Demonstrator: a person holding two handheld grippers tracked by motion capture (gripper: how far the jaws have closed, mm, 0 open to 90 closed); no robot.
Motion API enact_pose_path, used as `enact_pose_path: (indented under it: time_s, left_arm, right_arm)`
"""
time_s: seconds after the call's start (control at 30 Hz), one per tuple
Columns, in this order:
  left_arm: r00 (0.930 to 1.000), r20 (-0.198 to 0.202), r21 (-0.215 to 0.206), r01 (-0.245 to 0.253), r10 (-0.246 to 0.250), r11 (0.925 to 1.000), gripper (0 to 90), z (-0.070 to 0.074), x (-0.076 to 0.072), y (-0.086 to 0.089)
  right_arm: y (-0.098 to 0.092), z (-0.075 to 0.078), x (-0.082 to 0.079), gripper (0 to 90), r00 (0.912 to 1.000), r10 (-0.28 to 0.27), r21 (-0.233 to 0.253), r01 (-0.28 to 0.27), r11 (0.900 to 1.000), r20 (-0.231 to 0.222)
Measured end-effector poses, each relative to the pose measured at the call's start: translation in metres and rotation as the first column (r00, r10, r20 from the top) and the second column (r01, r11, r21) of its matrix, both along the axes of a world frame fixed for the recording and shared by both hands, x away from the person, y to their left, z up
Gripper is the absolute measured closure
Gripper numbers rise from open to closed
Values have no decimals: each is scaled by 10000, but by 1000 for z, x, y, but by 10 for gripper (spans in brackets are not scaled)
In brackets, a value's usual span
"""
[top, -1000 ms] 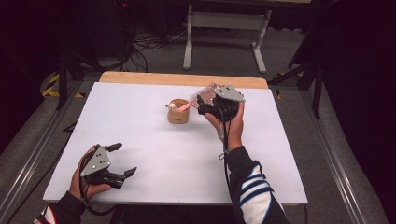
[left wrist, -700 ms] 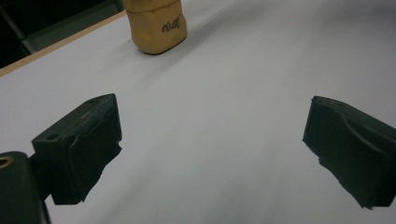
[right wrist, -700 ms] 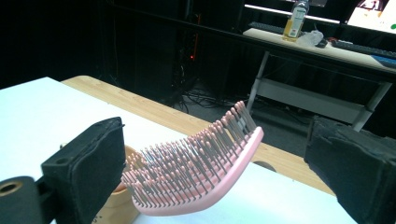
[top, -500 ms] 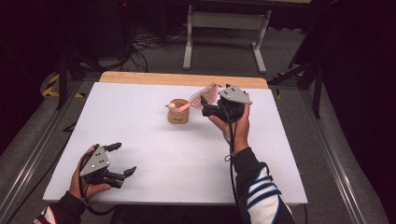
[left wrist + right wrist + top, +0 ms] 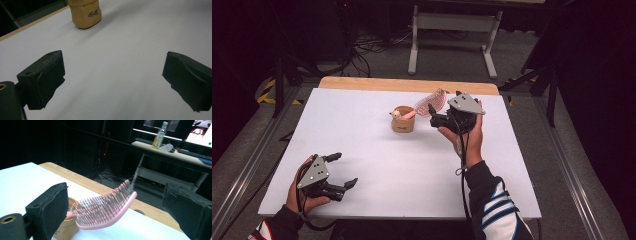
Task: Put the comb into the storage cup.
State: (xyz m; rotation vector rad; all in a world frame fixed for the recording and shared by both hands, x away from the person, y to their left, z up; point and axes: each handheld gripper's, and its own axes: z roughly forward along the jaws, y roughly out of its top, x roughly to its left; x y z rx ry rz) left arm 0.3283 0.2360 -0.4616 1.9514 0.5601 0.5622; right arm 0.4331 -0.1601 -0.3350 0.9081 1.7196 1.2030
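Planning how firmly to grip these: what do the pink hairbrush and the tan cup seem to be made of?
The hairbrush looks like smooth, slightly glossy moulded plastic, its many thin bristles probably plastic too. The cup has a matte tan surface with printed lettering and a soft, rounded shape; possibly paper or leather-like material, hard to say which.

Your worktop (image 5: 377, 165) is a white sheet over a board whose bare wooden edge (image 5: 407, 85) runs along the side beyond your right hand-held gripper (image 5: 443, 119). Past that edge you see grey floor (image 5: 377, 65) with a tangle of black cables (image 5: 372, 45) and a white metal stand (image 5: 452, 22). Yellow-and-black hazard tape (image 5: 268, 95) marks the floor far off to the left of your left hand-held gripper (image 5: 340, 170). The room behind is dark. Ahead of your right hand-held gripper, a long desk (image 5: 175, 153) carries a bottle (image 5: 160, 131) under lit screens (image 5: 160, 123).
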Motion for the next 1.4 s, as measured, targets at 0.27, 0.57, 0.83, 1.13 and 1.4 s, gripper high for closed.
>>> enact_pose_path:
  time_s: [0.27,0.57,0.83,1.13,1.4]
  left_arm:
    - [10000,1,65,-2,2,10000,50,0,1,0]
    - [10000,20,33,-55,55,10000,49,-1,0,1]
    - [10000,5,-20,2,-2,10000,44,-1,1,1]
    - [10000,30,21,-38,38,10000,42,-1,0,1]
    - [10000,9,34,-22,22,10000,42,-1,0,0]
  right_arm:
    - [-2,1,-7,68,9999,157,37,-157,9999,-18]
    - [-1,2,-17,73,9995,273,-273,-269,9993,138]
    - [-2,3,-30,81,9981,483,-328,-470,9984,394]
    - [-3,0,-38,81,9969,689,-374,-675,9970,368]
    - [-2,-1,-46,79,9950,898,-581,-872,9945,433]
